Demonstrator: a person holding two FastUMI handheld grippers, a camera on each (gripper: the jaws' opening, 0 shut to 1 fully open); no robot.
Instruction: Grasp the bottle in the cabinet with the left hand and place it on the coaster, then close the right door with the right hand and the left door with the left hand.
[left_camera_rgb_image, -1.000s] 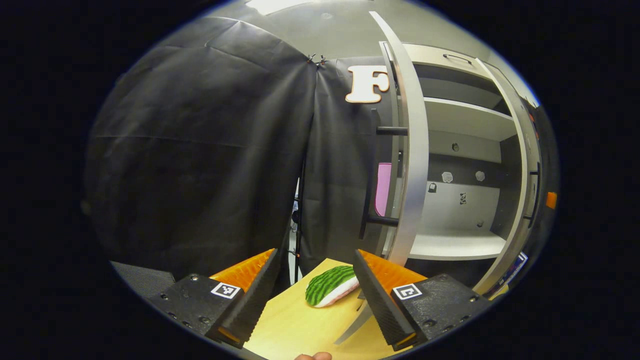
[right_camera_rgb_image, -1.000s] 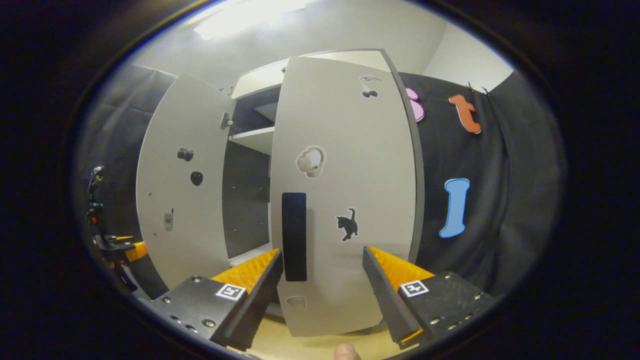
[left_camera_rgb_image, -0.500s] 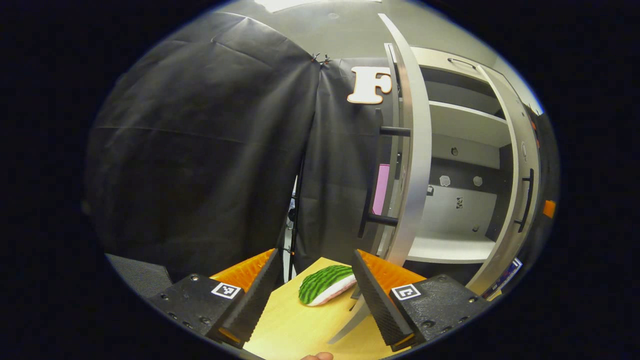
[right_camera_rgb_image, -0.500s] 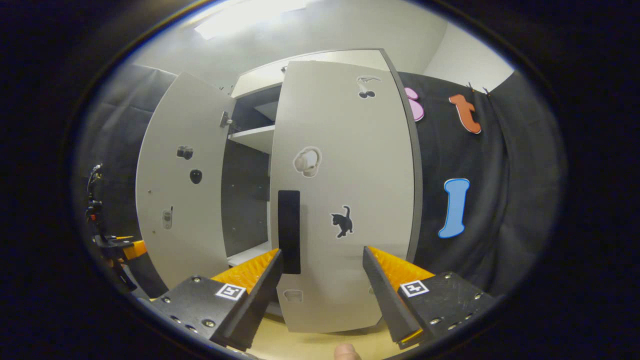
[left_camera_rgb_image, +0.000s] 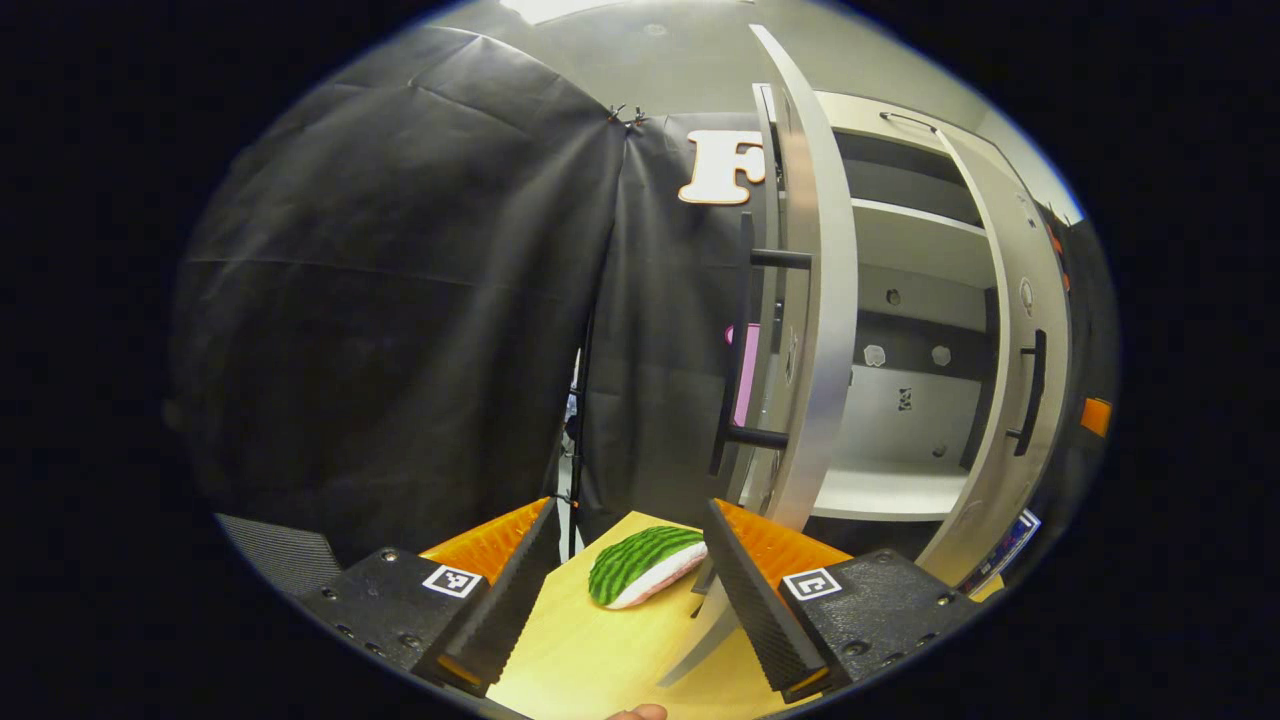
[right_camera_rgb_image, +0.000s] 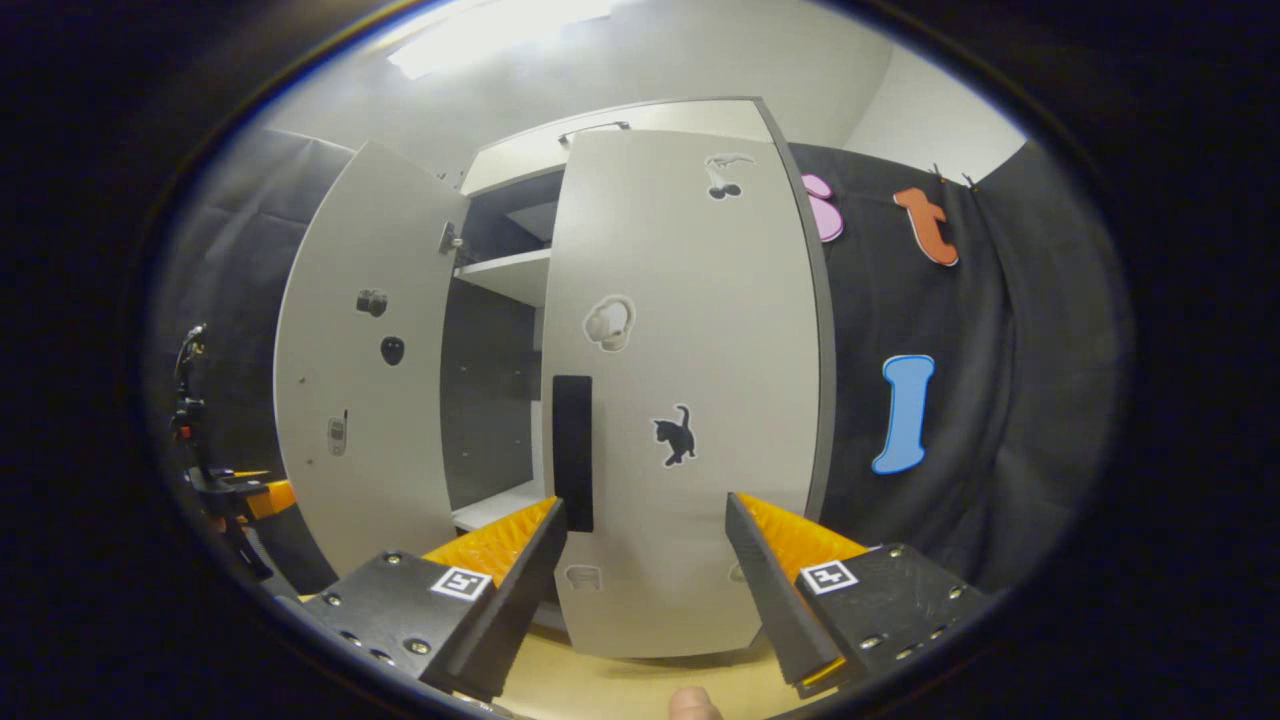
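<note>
Left gripper view: left gripper (left_camera_rgb_image: 620, 590) has its fingers apart, nothing between them, hovering over the wooden tabletop (left_camera_rgb_image: 600, 660). A watermelon-slice toy (left_camera_rgb_image: 640, 565) lies on the tabletop toward its far edge, ahead of the fingers. Left door (left_camera_rgb_image: 810, 300) stands wide open, seen nearly edge-on, its black bar handle (left_camera_rgb_image: 745, 350) on the outward face. Cabinet (left_camera_rgb_image: 900, 400) interior: upper shelf and lower shelf (left_camera_rgb_image: 890, 492) both look bare. I can't spot the bottle or the coaster, so I can't say where the bottle sits; with the shelves bare, my guess is that the placing step is done. Right door (left_camera_rgb_image: 1000, 350) is at an angle, partly swung in.

Right gripper view: right gripper (right_camera_rgb_image: 645, 570) is also spread, holding nothing, facing the right door's (right_camera_rgb_image: 690, 400) outer face, close to its lower part. Whether a finger touches the panel, can't tell. The door's black handle (right_camera_rgb_image: 572, 438) is just above the gripper's left finger. A dark gap is open between this door and the left door (right_camera_rgb_image: 370, 380), with a shelf edge visible in it.

Step in hand, as I read it: closing the right door. Next move calls for pushing the panel flat toward the cabinet until the gap is gone, fingers kept clear of the handle. Then the left gripper must get round the left door's outer face and push it shut.
</note>
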